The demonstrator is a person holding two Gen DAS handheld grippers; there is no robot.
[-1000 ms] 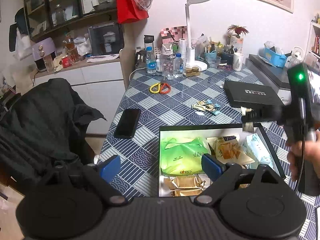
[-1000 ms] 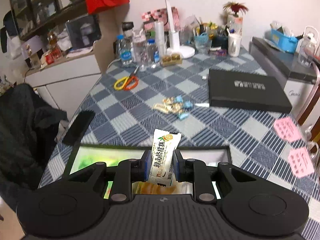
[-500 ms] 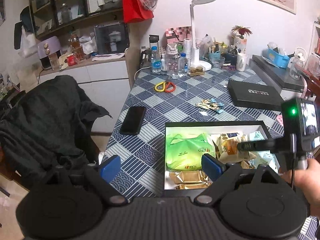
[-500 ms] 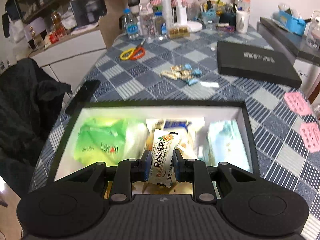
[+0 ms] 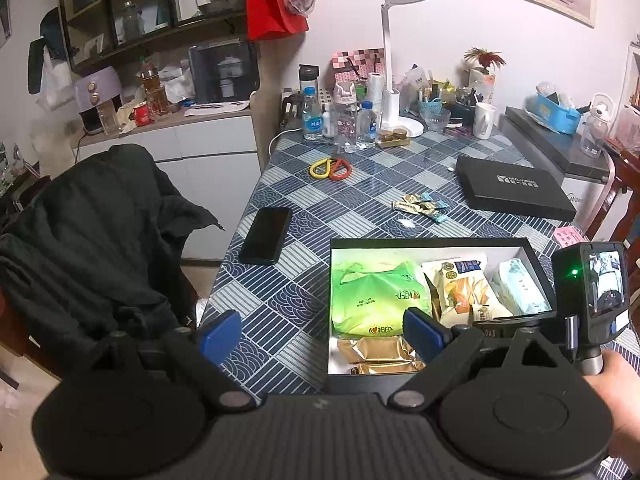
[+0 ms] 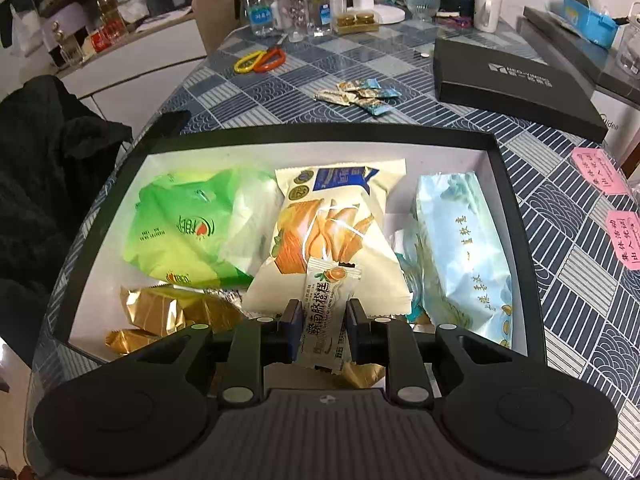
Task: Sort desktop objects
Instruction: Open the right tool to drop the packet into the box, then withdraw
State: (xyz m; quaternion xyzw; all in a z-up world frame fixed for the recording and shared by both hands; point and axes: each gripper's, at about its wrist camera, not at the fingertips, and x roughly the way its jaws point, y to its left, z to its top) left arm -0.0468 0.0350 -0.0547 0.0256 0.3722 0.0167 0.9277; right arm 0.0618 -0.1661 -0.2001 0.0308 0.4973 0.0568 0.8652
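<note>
My right gripper point(image 6: 322, 326) is shut on a small white snack packet with an orange picture point(image 6: 328, 312) and holds it low inside the open black box point(image 6: 320, 133), over a cream chip bag point(image 6: 332, 232). The box also holds a green bag point(image 6: 188, 224), a pale blue pack point(image 6: 460, 244) and gold packets point(image 6: 152, 314). My left gripper point(image 5: 320, 334) is open and empty at the box's point(image 5: 424, 242) near left corner. The right gripper shows in the left wrist view point(image 5: 500, 322) at the box's right side.
Loose candies point(image 6: 360, 94) lie beyond the box, with the black box lid point(image 6: 516, 82), yellow-and-orange scissors point(image 6: 260, 60), bottles and a lamp further back. A black phone point(image 5: 266, 234) lies left of the box. Pink notes point(image 6: 600, 170) lie at the right. A dark jacket point(image 5: 92, 232) covers a chair.
My right gripper has carried the snack packet from over the box's far edge down into the box. The left gripper has risen a little and stays open.
</note>
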